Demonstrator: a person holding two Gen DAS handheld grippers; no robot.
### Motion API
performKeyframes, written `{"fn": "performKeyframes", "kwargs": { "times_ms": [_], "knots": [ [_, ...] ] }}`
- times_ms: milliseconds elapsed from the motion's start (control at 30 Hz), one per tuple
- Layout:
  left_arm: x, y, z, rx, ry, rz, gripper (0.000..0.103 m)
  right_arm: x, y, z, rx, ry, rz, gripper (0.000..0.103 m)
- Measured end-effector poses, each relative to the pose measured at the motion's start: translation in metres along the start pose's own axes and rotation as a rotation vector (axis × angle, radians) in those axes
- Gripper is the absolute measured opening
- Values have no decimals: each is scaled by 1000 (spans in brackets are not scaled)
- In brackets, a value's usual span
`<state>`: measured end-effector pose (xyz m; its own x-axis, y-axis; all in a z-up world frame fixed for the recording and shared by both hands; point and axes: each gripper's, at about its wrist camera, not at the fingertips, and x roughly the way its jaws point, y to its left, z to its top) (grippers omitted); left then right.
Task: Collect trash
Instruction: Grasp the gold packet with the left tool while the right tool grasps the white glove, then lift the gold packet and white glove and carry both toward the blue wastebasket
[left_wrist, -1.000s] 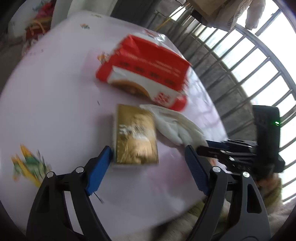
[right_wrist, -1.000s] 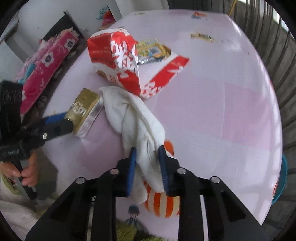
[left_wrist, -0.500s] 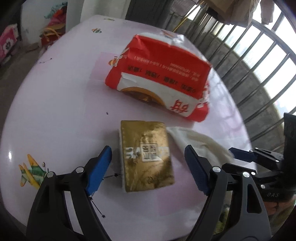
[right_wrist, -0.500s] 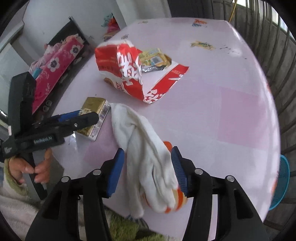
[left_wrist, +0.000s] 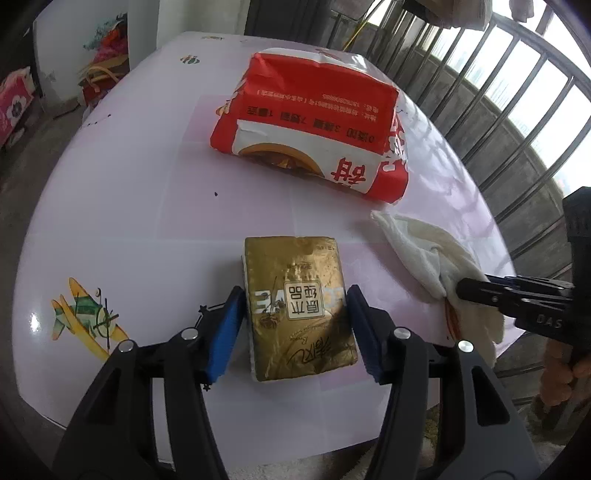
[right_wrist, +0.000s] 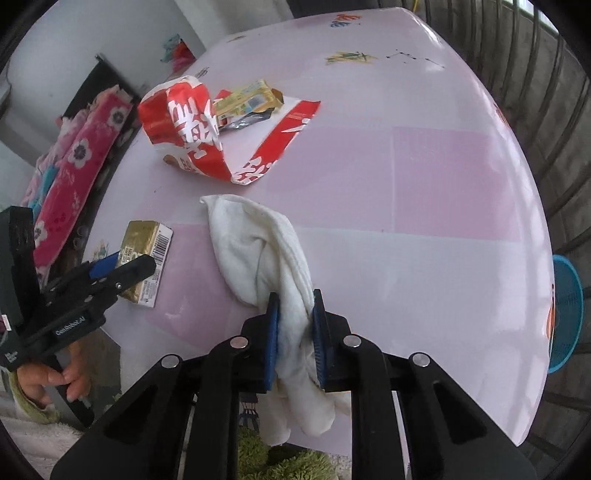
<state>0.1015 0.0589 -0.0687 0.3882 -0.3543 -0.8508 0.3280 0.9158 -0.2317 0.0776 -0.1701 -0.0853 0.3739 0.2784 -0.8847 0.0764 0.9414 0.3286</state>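
A gold tissue pack (left_wrist: 299, 302) lies on the pink table (left_wrist: 147, 206). My left gripper (left_wrist: 295, 325) straddles its near end with both blue pads against its sides, shut on it. The pack also shows in the right wrist view (right_wrist: 142, 254). A white cloth (right_wrist: 266, 251) lies across the table's near edge, and my right gripper (right_wrist: 294, 321) is shut on it. The cloth also shows in the left wrist view (left_wrist: 424, 254). A red and white paper bag (left_wrist: 314, 125) lies open farther back, with a yellow wrapper (right_wrist: 247, 99) in its mouth.
A metal railing (left_wrist: 498, 110) runs along the table's right side. Pink floral bedding (right_wrist: 74, 162) lies beyond the table's left edge. A blue stool (right_wrist: 565, 314) stands below the right edge. Cartoon stickers (left_wrist: 85, 321) mark the tabletop.
My left gripper moved forward over the gold pack and closed from wide open onto its sides. My right gripper opened around the cloth half a second ago and has closed on it again.
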Motion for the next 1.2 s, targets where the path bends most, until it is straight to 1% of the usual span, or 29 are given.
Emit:
{"fn": "performKeyframes", "kwargs": {
  "times_ms": [33, 100, 167, 233, 267, 333, 400, 467, 567, 633, 767, 833, 1000, 1200],
  "knots": [
    [1, -2, 0, 9, 4, 8, 56, 0, 1, 0, -4, -2, 2, 23],
    [2, -7, 0, 37, 7, 32, 58, -2, 7, 0, -34, -9, 2, 41],
    [3, -13, -2, 62, 9, 59, 58, -3, 13, 0, -77, -21, -10, 49],
    [4, -15, -1, 72, 10, 78, 58, 3, 21, 1, -118, -8, -40, 50],
    [4, -16, -1, 71, 10, 81, 58, 8, 25, 0, -142, 5, -70, 50],
    [4, -16, 0, 64, 10, 78, 58, 9, 32, -4, -176, -3, -116, 51],
    [3, -18, 0, 68, 8, 86, 53, 11, 39, -7, -201, -3, -150, 51],
    [3, -20, 0, 77, 9, 87, 53, 12, 44, -9, -217, -5, -177, 51],
    [2, -21, -1, 92, 7, 97, 52, 14, 48, -11, -228, -4, -199, 50],
    [2, -22, -1, 100, 3, 103, 52, 13, 48, -12, -230, -5, -215, 48],
    [1, -23, -2, 105, 0, 103, 51, 11, 48, -13, -215, -7, -226, 38],
    [1, -25, -2, 109, 0, 100, 51, 9, 46, -13, -202, -6, -218, 34],
    [-2, -26, -1, 115, -9, 94, 51, 7, 36, -8, -143, -2, -159, 23],
    [-7, -29, 0, 132, -28, 100, 51, -1, 31, -5, -106, -20, -124, 19]
  ]
}}
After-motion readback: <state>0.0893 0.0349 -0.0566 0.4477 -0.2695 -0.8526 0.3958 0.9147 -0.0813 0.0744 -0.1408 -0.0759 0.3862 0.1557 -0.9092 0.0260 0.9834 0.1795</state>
